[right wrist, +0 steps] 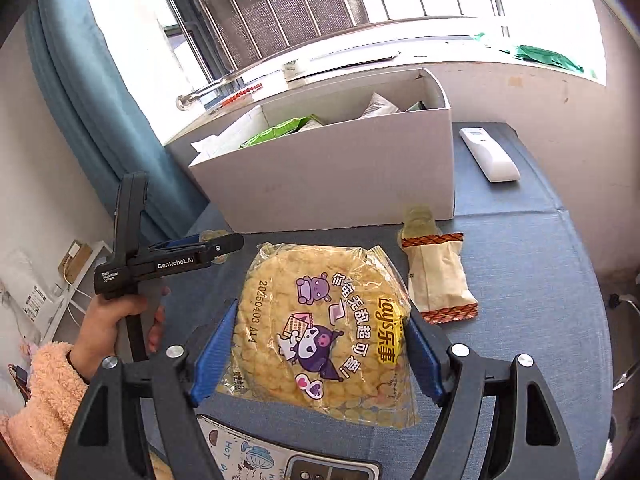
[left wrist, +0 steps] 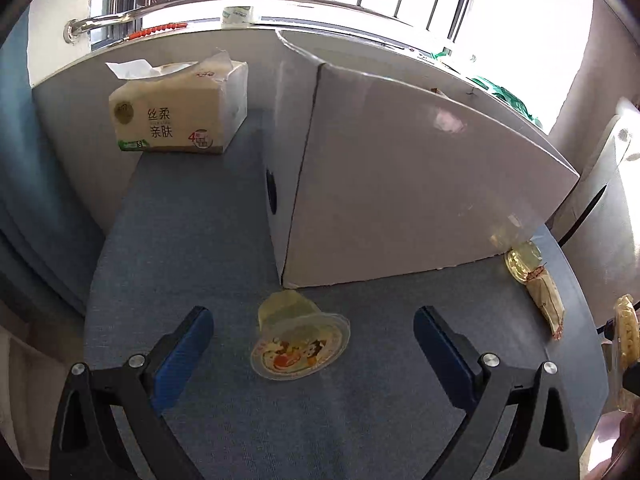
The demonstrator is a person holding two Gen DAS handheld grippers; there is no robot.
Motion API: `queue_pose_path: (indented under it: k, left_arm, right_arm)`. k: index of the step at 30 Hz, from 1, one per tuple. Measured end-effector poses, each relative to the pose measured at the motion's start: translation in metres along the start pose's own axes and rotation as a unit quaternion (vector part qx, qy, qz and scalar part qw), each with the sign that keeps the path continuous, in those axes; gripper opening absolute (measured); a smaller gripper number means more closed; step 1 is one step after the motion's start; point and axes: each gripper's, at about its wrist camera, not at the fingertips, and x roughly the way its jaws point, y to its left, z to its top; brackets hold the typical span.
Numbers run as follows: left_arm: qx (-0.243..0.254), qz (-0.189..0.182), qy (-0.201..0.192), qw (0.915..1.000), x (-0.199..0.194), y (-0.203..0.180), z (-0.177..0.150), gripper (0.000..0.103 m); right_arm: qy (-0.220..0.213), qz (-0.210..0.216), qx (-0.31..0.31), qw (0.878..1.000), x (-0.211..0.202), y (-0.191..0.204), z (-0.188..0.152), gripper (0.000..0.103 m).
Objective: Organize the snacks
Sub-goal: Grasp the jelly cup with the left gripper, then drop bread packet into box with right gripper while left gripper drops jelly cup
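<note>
A jelly cup [left wrist: 298, 338] lies on its side on the blue cloth, just in front of the white box's [left wrist: 400, 184] corner. My left gripper [left wrist: 314, 344] is open, one finger on each side of the cup, not touching it. My right gripper [right wrist: 320, 344] is shut on a yellow Lay's snack bag [right wrist: 324, 332] and holds it above the table. A beige wrapped snack [right wrist: 438, 280] lies to the right of the bag, with a second jelly cup [right wrist: 418, 220] against the box front [right wrist: 320, 184]. The box is open and holds green and white packets.
A tissue pack [left wrist: 180, 112] stands at the back left of the table. A white remote [right wrist: 488, 154] lies right of the box. A printed packet and a phone [right wrist: 296, 464] lie under the right gripper. The left gripper shows in the right wrist view [right wrist: 224, 246], held by a hand.
</note>
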Motion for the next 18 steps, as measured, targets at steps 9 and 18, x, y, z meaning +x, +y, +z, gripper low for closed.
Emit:
queue_pose_path:
  k: [9, 18]
  left_arm:
    - [0.049, 0.013, 0.005, 0.9987, -0.004, -0.007, -0.004, 0.048]
    - [0.064, -0.018, -0.043, 0.9969, -0.058, -0.026, -0.001, 0.048]
  right_arm:
    - [-0.002, 0.011, 0.023, 1.0, 0.006, -0.012, -0.001, 0.081]
    - [-0.007, 0.026, 0.027, 0.999, 0.01, -0.01, -0.009, 0.081]
